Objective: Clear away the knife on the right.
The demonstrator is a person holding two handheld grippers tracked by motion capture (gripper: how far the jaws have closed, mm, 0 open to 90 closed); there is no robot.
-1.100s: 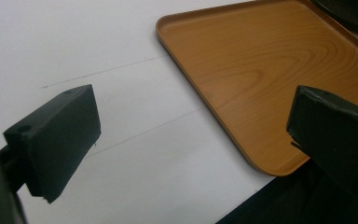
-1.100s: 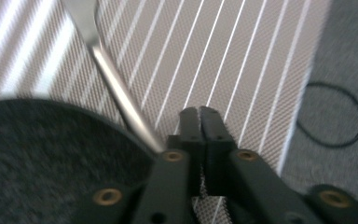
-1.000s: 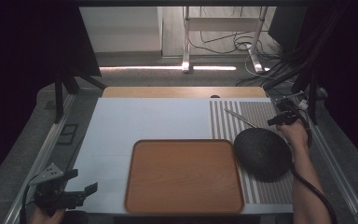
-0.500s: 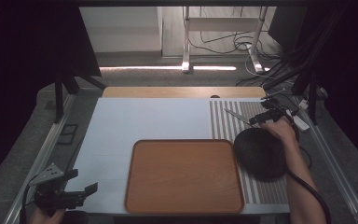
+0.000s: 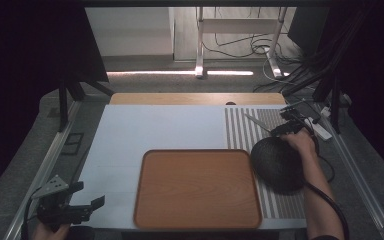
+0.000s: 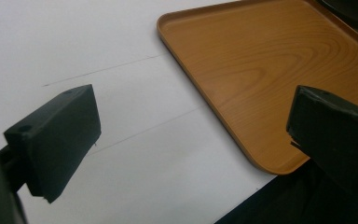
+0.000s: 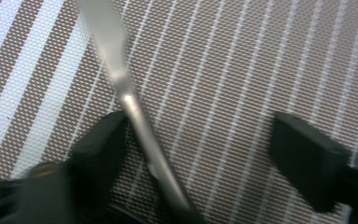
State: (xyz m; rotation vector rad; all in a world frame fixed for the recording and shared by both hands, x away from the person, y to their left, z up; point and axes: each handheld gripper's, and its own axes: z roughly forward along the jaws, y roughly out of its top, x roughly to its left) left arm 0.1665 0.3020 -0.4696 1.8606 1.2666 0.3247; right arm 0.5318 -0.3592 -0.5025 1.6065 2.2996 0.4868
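Right gripper [image 7: 191,154], jaws spread and just closing, straddles the slim, stiff, likely slippery polished metal knife [image 7: 121,88] lying flat on the brown striped woven placemat [image 7: 242,70]; recommend gripping mid-handle; left gripper [image 6: 191,140] spread, idle.

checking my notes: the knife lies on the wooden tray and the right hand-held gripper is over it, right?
Not quite. The knife lies on the striped mat, not the tray; the right gripper view shows it. The right hand-held gripper is over it, as you say.

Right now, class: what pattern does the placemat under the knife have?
The placemat is woven brown with white stripes, clearest in the right gripper view.
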